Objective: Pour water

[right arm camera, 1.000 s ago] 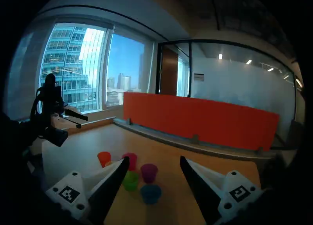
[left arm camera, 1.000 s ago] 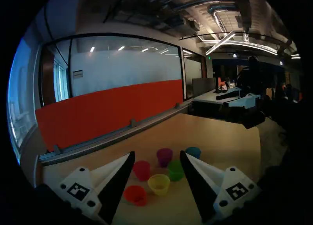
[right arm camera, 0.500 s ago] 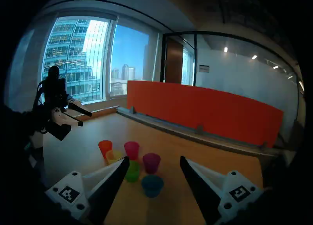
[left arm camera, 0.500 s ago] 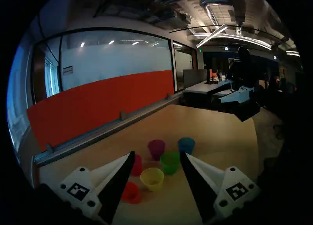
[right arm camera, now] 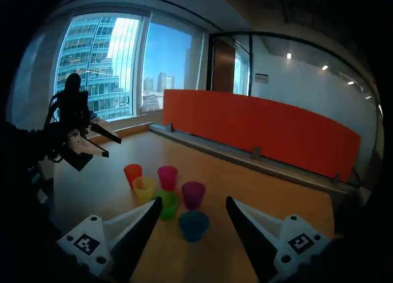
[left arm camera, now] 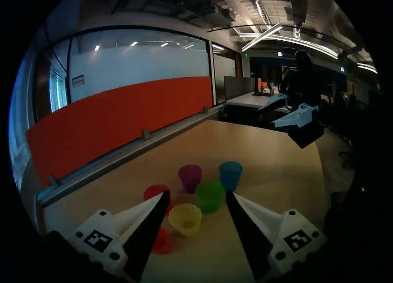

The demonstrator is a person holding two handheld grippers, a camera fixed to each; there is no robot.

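A cluster of six small coloured plastic cups [left arm camera: 210, 196] is set close together on the light wooden tabletop [left arm camera: 280, 170]; whether any holds water cannot be told. The blue plastic cup [right arm camera: 193, 225] is seen nearest the right gripper [right arm camera: 193, 199], the yellow plastic cup [left arm camera: 185, 219] nearest the left gripper [left arm camera: 196, 193]. Both pairs of jaws are spread wide, and nothing is held. A reach is judged to be in hand. An outer cup is best taken squarely at mid-wall, so that its neighbours are not knocked.
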